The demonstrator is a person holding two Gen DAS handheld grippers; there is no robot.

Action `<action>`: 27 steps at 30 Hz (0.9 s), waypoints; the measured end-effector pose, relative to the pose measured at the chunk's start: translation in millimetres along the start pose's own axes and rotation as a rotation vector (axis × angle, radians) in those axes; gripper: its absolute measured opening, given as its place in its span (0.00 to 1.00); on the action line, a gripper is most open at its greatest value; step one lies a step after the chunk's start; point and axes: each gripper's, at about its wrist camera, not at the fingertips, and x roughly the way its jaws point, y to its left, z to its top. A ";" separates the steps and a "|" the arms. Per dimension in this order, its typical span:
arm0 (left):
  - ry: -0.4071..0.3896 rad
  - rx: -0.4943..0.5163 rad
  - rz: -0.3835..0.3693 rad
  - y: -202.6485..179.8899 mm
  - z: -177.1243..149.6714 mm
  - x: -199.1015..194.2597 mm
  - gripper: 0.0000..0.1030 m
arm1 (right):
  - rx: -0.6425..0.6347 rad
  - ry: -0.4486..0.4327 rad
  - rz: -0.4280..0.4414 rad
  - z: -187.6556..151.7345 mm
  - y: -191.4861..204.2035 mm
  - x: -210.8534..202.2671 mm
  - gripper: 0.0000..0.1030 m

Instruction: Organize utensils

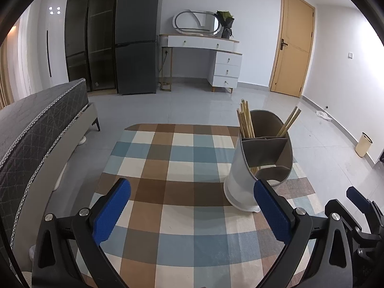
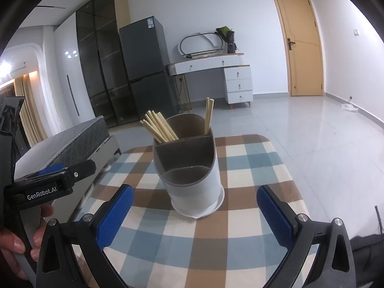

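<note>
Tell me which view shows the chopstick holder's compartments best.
The right wrist view: the holder sits centred, and its divided compartments face the camera. In the left wrist view the holder sits off to the right, leaning in the frame, its base partly hidden behind a tong finger.

The checked tablecloth (image 2: 240,220) lies bare around the utensil holder (image 2: 192,182), the only obstacle on it. Upright chopsticks (image 2: 159,129) crowd its rear compartments; the front compartments stand unobstructed.

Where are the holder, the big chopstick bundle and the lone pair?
holder (image 2: 192,189), right wrist view, front white wall.
bundle (image 2: 159,127), right wrist view, mid-length of the sticks.
pair (image 2: 208,115), right wrist view, mid-shaft above the rim.
</note>
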 end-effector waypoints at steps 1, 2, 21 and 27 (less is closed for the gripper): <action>0.001 -0.003 -0.003 0.7 0.1 0.2 0.97 | 0.000 0.000 0.001 0.0 -0.1 0.0 1.00; 0.002 -0.008 -0.003 1.2 0.2 0.0 0.97 | 0.000 0.000 -0.001 0.0 0.1 0.1 1.00; 0.003 -0.015 -0.011 2.4 -0.4 -0.1 0.97 | -0.018 -0.019 0.000 -1.7 4.7 -2.8 1.00; 0.003 -0.018 -0.008 2.5 -0.5 -1.1 0.97 | -0.009 -0.019 -0.005 -1.6 2.7 -3.6 1.00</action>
